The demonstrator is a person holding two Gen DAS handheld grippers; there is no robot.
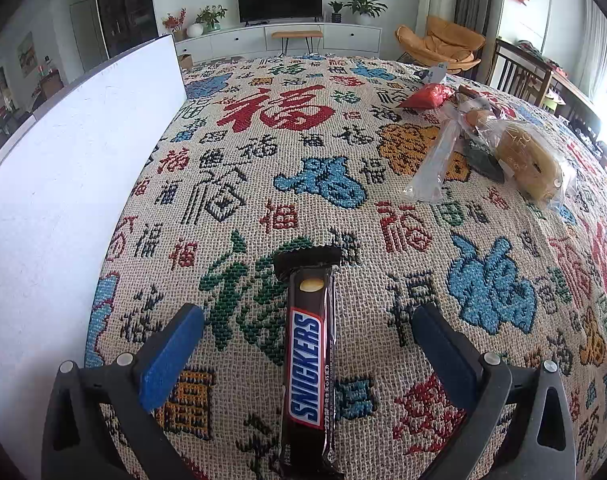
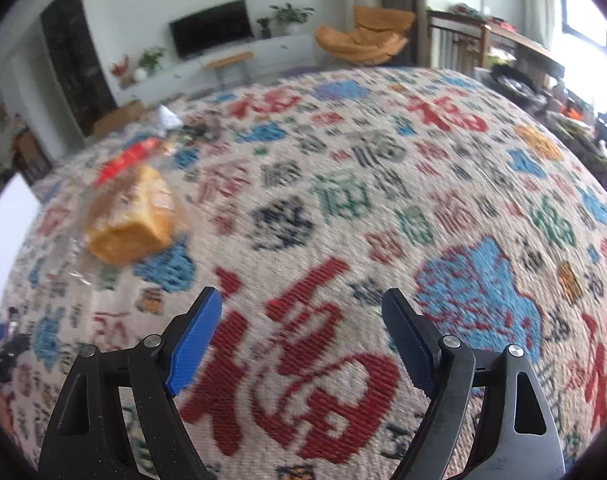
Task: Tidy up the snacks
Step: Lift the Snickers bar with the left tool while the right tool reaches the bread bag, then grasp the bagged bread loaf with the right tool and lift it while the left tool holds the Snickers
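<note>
A brown Snickers bar (image 1: 309,364) lies lengthwise on the patterned woven cloth (image 1: 263,168), between the fingers of my left gripper (image 1: 307,320), which is open and not touching it. A pile of snacks sits at the far right: a wrapped bread loaf (image 1: 531,160), a clear long packet (image 1: 435,164) and a red packet (image 1: 427,96). My right gripper (image 2: 301,304) is open and empty above the cloth (image 2: 343,200). In the blurred right wrist view the bread loaf (image 2: 133,220) and red packet (image 2: 127,158) lie to its far left.
A tall white box wall (image 1: 63,184) stands along the left side of the table, and shows at the left edge of the right wrist view (image 2: 3,232). Beyond the table are a TV stand (image 1: 279,36), an orange chair (image 1: 443,44) and wooden chairs (image 1: 519,72).
</note>
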